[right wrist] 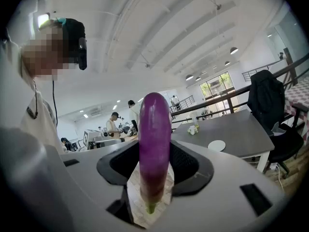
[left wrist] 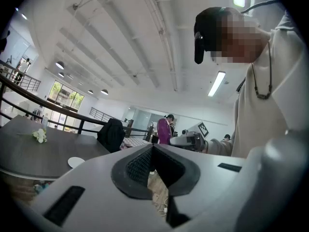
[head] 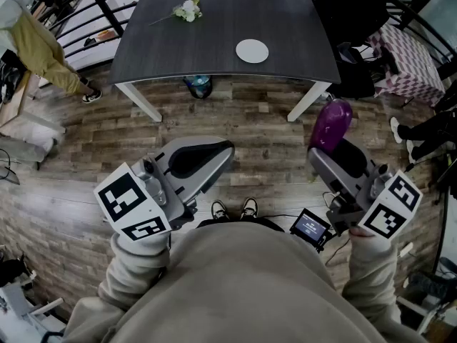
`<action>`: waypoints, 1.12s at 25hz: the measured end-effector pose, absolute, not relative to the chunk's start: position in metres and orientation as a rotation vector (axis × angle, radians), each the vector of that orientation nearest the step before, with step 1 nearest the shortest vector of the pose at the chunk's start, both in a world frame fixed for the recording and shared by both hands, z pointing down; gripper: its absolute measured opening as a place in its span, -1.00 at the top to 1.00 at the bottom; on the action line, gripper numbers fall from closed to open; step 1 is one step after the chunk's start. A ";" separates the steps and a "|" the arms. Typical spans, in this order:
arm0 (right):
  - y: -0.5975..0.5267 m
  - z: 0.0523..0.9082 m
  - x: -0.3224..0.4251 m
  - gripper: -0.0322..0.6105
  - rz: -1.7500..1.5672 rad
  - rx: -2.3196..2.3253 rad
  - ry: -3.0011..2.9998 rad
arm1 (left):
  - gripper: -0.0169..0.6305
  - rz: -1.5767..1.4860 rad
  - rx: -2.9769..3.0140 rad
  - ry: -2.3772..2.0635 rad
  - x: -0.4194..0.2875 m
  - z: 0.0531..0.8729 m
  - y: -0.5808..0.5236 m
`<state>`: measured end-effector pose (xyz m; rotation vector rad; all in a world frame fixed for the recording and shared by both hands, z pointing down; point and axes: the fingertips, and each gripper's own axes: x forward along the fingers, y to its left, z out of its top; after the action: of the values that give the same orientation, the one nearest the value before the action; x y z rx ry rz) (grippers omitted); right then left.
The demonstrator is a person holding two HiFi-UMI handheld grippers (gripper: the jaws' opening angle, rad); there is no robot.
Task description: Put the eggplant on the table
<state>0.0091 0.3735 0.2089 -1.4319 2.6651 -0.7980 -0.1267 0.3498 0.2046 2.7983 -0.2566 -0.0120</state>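
Left gripper (head: 214, 156): fingers together, nothing between them. Right gripper (head: 325, 152): clamped on eggplant (right wrist: 154, 144), which stands upright between the pads, fat end above the fingers, stem end below. Table (head: 228, 20) is well ahead of both fingertips, with a plate (head: 252, 51) on it. Eggplant is likely light and firm, its glossy skin probably slippery and bruisable. A mid-body hold looks best, since the thin stem end could pivot.

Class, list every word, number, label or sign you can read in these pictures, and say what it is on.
No text here can be read.
Small screen below the person's right sleeve: pale lines of print, too small to read.
Marker cubes: black-and-white square patterns only, no letters or numbers.
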 end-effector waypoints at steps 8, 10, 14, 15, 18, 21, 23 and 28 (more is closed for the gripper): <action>0.373 0.207 0.009 0.26 -0.794 -1.424 2.664 | 0.93 -0.026 2.814 -0.250 -0.124 0.197 0.352; 0.373 0.209 0.009 0.26 -0.807 -1.421 2.669 | 0.93 -0.023 2.812 -0.250 -0.123 0.197 0.352; 0.377 0.214 0.011 0.26 -0.860 -1.372 2.679 | 0.93 -0.007 2.808 -0.252 -0.115 0.201 0.354; 0.378 0.215 0.013 0.26 -0.861 -1.369 2.677 | 0.93 -0.007 2.807 -0.251 -0.113 0.201 0.354; 0.380 0.216 0.024 0.26 -0.867 -1.375 2.650 | 0.93 -0.006 2.807 -0.249 -0.107 0.202 0.357; 0.381 0.217 0.037 0.26 -0.873 -1.372 2.628 | 0.93 0.006 2.817 -0.260 -0.097 0.202 0.358; 0.380 0.217 0.046 0.26 -0.870 -1.359 2.626 | 0.93 0.015 2.828 -0.280 -0.087 0.202 0.357; 0.379 0.213 0.058 0.26 -0.863 -1.283 2.636 | 0.93 -0.003 2.813 -0.348 -0.070 0.199 0.348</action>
<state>0.0580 0.3787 0.2131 -1.2825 2.6358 -0.8630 -0.0701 0.3482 0.1991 2.8126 -0.3484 -0.0027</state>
